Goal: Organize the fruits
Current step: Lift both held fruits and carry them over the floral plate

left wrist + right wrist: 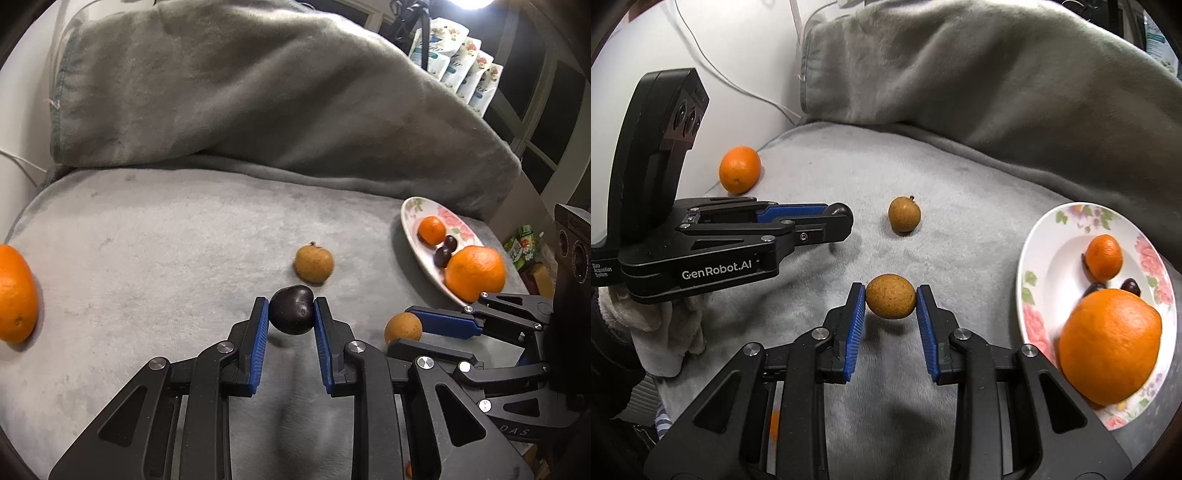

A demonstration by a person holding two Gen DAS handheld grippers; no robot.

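Gripping a fruit apiece, both claws sit loaded over the grey blanket (147, 258). Nearest in, the left claw (291, 314) has its blue pads pressed to either side of a dark plum (291, 309), held right at the fingertips and dead ahead of it; the shadow beneath suggests the plum is just off the fabric. Same story on the other side: the right claw (891, 302) is clamped on a small brown fruit (891, 301), again pinched at the very tips, straight in front.

Now the relation that counts: the floral plate (1039, 236) lies forward and to the right of the right claw, near it, while from the left claw it sits well off to the right, with the right claw itself between. So the right hand looks the nearer one for a drop, a short swing rightward and over the rim. The plate already carries a big orange (1110, 347), a small mandarin (1103, 257) and some dark fruits.

Further out, dead ahead of both claws, a second brown fruit (904, 214) rests loose on the blanket. Farthest, far left, a lone orange (740, 169) waits near the blanket's edge.
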